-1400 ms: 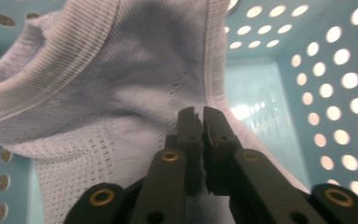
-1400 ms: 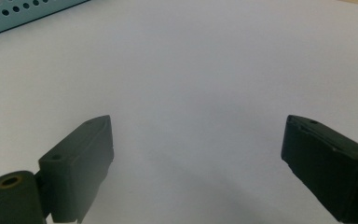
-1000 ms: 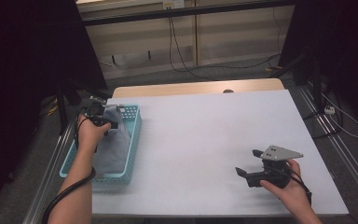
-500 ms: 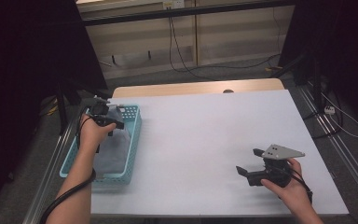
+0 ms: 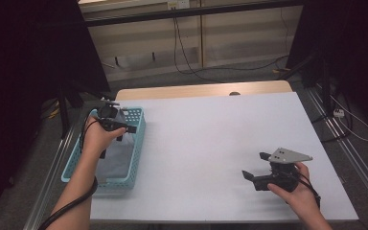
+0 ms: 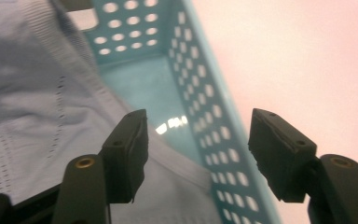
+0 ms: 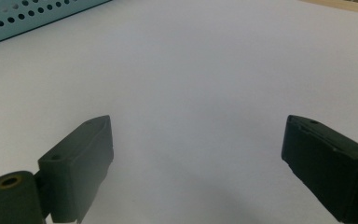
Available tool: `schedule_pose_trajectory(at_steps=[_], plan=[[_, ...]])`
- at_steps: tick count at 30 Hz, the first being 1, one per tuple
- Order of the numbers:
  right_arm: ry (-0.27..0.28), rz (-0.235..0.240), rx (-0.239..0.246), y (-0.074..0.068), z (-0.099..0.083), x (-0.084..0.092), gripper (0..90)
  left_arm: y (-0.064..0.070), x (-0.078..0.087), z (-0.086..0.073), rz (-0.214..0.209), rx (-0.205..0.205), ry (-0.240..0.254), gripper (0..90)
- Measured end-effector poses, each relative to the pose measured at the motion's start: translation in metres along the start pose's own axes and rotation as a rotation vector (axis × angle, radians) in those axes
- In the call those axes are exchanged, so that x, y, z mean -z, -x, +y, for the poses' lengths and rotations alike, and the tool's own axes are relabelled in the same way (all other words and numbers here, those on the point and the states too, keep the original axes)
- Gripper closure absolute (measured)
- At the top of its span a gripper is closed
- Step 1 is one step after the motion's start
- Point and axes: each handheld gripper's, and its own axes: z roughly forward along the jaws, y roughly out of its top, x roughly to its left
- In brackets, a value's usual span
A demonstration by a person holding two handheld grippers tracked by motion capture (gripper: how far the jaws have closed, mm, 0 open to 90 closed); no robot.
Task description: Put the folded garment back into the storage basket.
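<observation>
A teal perforated basket stands at the left edge of the white table. A pale blue-grey cloth lies inside it. My left gripper hovers over the basket's far half, open; its jaws have just been opening and nothing is between them. In the left gripper view the gripper looks down on the cloth and the basket's wall. My right gripper rests low at the table's near right, open and empty, as the right gripper view shows.
The basket's end shows far off in the right gripper view. A wooden strip runs along the table's far edge. Cables lie on the floor beyond the table, and a metal rail runs along the right side.
The left gripper's jaws have spread apart and the hand has lifted slightly. The cloth, bunched under the gripper before, now lies loose in the basket. The right hand has stayed still.
</observation>
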Motion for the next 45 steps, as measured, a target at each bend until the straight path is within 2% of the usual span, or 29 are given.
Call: schedule_pose_trajectory(at_steps=[3,4,15,18,19,32,45], plan=[[0.0,0.0,-0.002,0.0,0.0,0.0,9.0,0.005,0.002,0.001,-0.015,-0.018,0.0,36.1],[0.0,-0.002,-0.004,0.0,0.0,0.0,9.0,0.009,0.004,0.002,-0.026,-0.037,0.004,35.5],[0.002,-0.003,-0.003,0.001,0.0,0.001,9.0,0.032,0.006,0.004,-0.086,-0.082,-0.005,30.6],[0.002,-0.002,-0.005,0.002,0.001,0.001,9.0,0.036,0.005,0.003,-0.083,-0.097,-0.013,29.6],[0.003,-0.002,-0.005,0.002,0.001,0.001,9.0,0.039,0.004,0.003,-0.096,-0.102,-0.008,29.3],[0.001,0.0,-0.007,0.002,0.0,0.0,9.1,0.062,0.002,0.002,-0.135,-0.168,0.004,26.6],[-0.001,0.002,-0.007,0.002,0.0,0.001,9.1,0.081,-0.002,0.0,-0.163,-0.201,0.007,25.2]])
